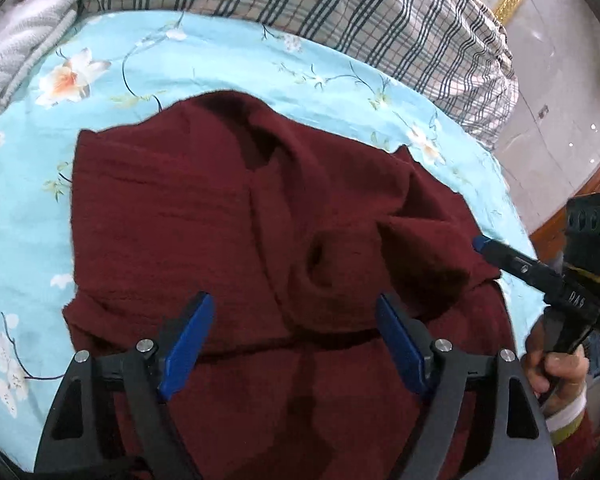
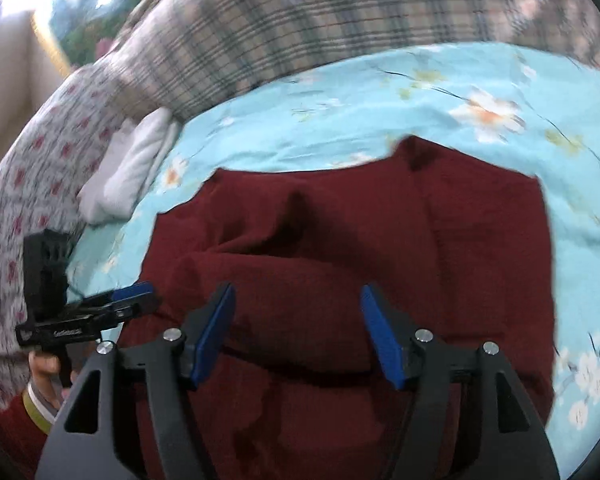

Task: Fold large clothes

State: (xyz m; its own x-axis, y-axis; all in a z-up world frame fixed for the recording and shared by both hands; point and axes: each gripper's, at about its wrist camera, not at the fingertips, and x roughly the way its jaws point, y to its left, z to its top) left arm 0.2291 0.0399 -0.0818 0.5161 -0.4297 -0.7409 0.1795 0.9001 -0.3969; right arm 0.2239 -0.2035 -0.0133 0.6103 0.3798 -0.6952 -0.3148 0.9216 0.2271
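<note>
A dark red knitted garment [image 1: 188,216] lies rumpled on a light blue flowered bedsheet [image 1: 204,64]; it also shows in the right wrist view [image 2: 440,248]. My left gripper [image 1: 294,304] hovers open over its near part, holding nothing. My right gripper [image 2: 298,296] is also open and empty above the garment. The right gripper shows in the left wrist view [image 1: 482,243] at the garment's right edge. The left gripper shows in the right wrist view [image 2: 144,294] at the garment's left edge.
A plaid blanket [image 1: 340,4] is heaped along the far side of the bed. A white folded cloth [image 1: 24,44] lies at the far left, also in the right wrist view [image 2: 128,164]. A wooden bed frame [image 1: 580,196] and tiled floor are to the right.
</note>
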